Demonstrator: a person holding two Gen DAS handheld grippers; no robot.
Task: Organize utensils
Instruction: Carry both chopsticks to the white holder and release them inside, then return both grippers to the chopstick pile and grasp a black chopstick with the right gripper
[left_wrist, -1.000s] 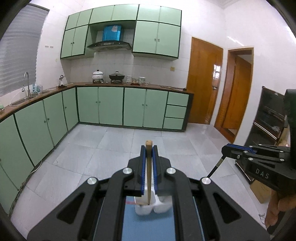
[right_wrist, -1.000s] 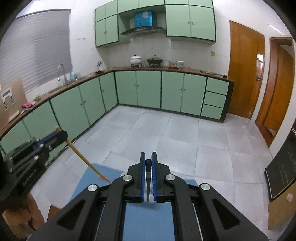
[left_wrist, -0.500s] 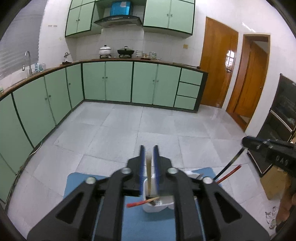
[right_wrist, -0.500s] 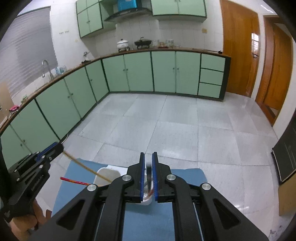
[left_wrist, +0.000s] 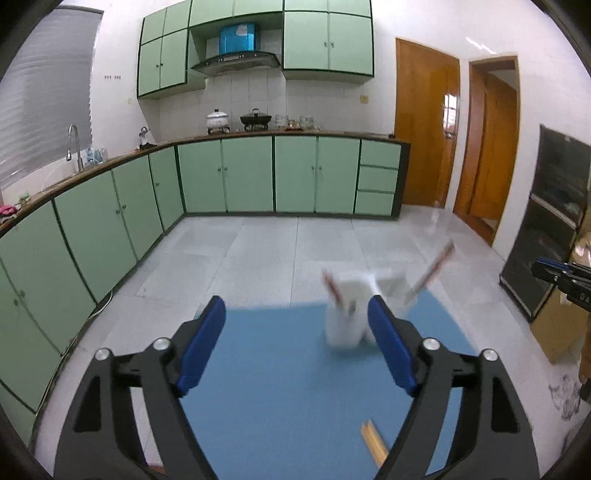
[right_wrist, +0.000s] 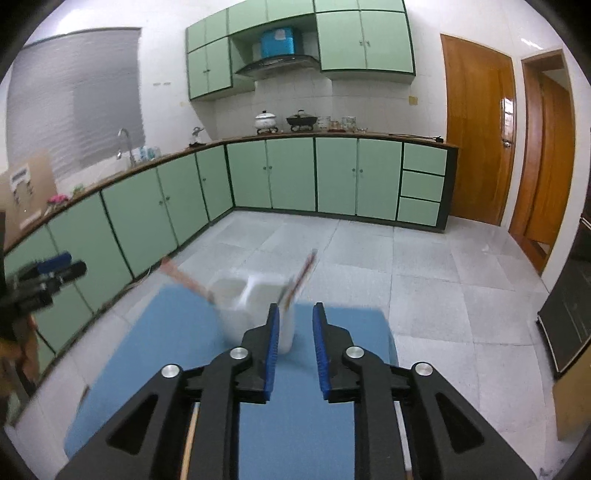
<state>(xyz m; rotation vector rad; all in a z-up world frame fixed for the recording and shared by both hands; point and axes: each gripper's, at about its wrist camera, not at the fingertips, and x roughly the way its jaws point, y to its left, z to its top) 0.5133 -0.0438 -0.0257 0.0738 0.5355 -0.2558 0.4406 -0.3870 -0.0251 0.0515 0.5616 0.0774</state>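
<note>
A white two-compartment utensil holder (left_wrist: 351, 310) stands on a blue mat (left_wrist: 277, 387), blurred; it also shows in the right wrist view (right_wrist: 251, 306). Chopsticks lean out of it: a reddish one to the left (left_wrist: 334, 291) and a pair to the right (left_wrist: 432, 269). In the right wrist view a wooden chopstick (right_wrist: 184, 280) leans left and a dark pair (right_wrist: 301, 273) leans right. My left gripper (left_wrist: 295, 343) is open and empty, just before the holder. My right gripper (right_wrist: 293, 354) is open and empty, right of the holder. A wooden chopstick end (left_wrist: 375, 441) lies on the mat.
The mat covers a table whose far edge (right_wrist: 332, 308) drops to a tiled kitchen floor. Another wooden stick (right_wrist: 188, 446) lies on the mat under my right gripper. The other gripper shows at each view's edge (left_wrist: 561, 277) (right_wrist: 40, 277).
Both grippers have opened and let go of their chopsticks, which now rest in the holder. Both grippers have drawn back from the holder.
</note>
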